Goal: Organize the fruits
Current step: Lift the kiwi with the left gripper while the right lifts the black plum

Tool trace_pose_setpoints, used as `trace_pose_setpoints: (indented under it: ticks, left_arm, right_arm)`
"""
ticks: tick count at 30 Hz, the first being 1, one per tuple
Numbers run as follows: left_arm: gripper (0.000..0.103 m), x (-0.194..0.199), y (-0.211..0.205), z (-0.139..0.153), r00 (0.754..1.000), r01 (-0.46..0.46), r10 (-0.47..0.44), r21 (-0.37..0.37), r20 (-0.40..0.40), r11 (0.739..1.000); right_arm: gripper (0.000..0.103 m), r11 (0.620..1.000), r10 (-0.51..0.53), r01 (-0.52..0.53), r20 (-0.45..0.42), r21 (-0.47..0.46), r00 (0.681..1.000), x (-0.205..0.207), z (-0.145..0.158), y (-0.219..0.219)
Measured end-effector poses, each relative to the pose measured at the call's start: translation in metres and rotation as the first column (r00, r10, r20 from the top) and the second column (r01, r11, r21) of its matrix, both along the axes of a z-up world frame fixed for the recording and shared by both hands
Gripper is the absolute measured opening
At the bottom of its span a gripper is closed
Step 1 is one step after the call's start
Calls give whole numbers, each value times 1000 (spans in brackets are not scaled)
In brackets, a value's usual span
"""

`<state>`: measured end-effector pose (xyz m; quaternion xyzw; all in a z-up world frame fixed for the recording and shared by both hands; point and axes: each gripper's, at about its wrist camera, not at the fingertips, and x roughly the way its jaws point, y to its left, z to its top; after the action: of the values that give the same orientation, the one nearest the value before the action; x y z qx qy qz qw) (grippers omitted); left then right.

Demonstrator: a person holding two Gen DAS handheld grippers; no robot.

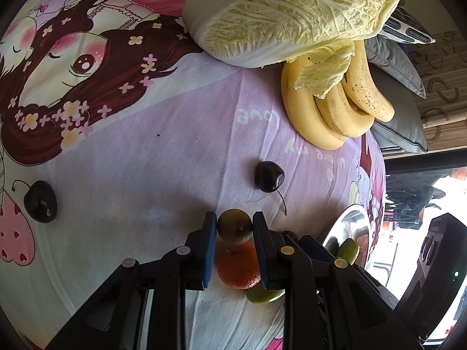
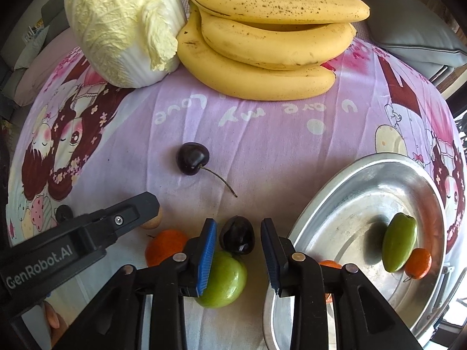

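My left hand-held gripper (image 1: 235, 227) is clamped on a small brownish-green fruit (image 1: 234, 226), an orange (image 1: 238, 268) just beneath it on the printed cloth (image 1: 175, 160). My right hand-held gripper (image 2: 238, 234) has its jaws slightly apart around a dark cherry (image 2: 237, 239), which sits against a green tomato (image 2: 223, 280); the pads seem not to press it. I'd close gently so it isn't crushed, then lift straight up to clear the tray (image 2: 335, 227). Counting: three cherries, the others being (image 2: 192, 158) and (image 1: 40, 201); three bananas (image 2: 262, 49); one cabbage (image 2: 122, 26); in the tray one long green fruit (image 2: 398, 243) and a small orange one (image 2: 418, 262).
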<state>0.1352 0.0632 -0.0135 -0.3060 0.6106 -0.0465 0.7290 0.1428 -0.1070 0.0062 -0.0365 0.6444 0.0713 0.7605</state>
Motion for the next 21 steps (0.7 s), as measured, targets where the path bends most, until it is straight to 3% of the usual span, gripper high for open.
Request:
trace_pose_setpoints:
  ticks: [21]
  left_arm:
    - [26,1,1,-2,1000,2,-2,10,-6,1000]
  right_arm:
    - [34,1000,-8,9,-29,28,1000,2,-30,23]
